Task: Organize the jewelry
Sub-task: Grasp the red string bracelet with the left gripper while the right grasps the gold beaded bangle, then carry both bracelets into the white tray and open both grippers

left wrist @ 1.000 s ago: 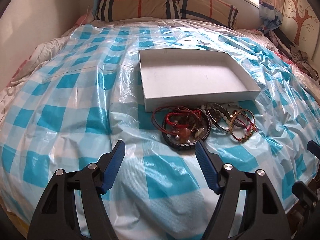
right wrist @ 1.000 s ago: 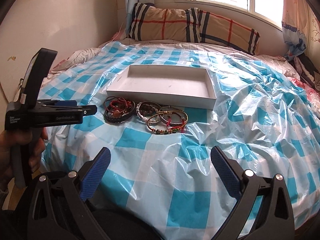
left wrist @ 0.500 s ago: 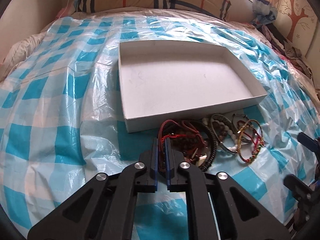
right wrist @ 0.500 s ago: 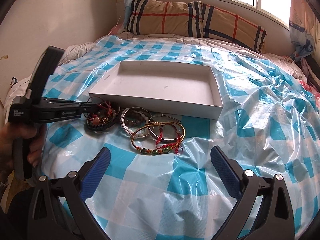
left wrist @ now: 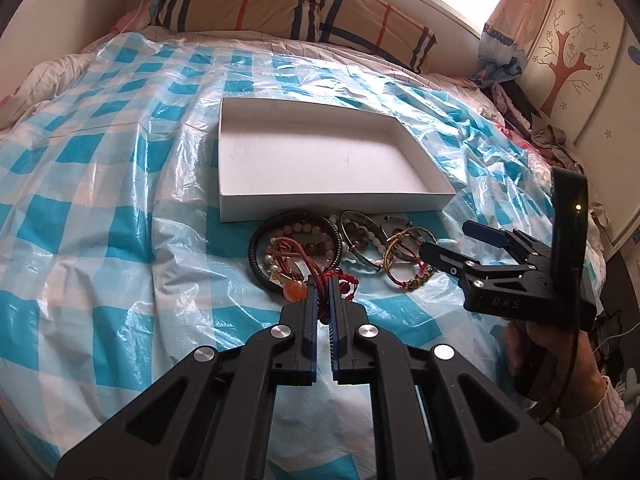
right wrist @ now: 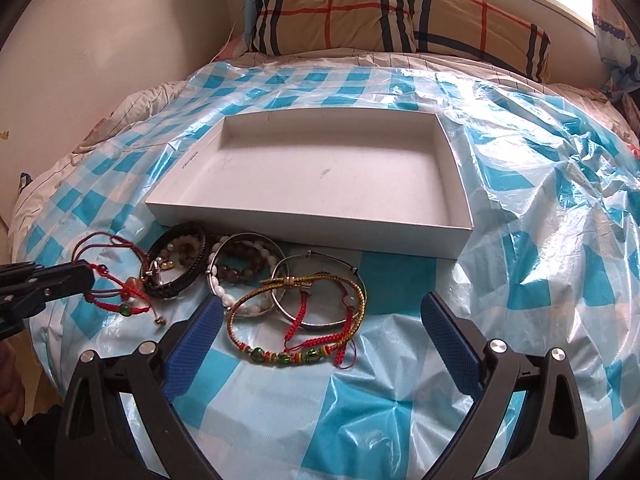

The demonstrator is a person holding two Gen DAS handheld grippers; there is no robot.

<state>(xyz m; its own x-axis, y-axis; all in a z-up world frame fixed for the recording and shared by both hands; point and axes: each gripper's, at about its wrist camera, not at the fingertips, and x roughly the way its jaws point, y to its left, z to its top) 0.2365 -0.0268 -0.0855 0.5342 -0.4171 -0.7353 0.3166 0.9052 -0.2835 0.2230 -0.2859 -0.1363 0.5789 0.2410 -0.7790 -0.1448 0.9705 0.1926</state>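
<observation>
Pinching the red cord bracelet (left wrist: 320, 276) in my left claw (left wrist: 323, 286).
It hangs raised beside the bracelet pile (right wrist: 256, 276); my right claw (right wrist: 320, 320) gapes wide, straddling the braided bracelet (right wrist: 296, 320) before the white tray (right wrist: 304, 236).

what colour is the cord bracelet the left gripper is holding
Red cord bracelet, clearest in the right wrist view.

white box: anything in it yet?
Empty. Both wrist views show the white box with a bare floor; the bracelets lie on the checked plastic sheet in front of it.
</observation>
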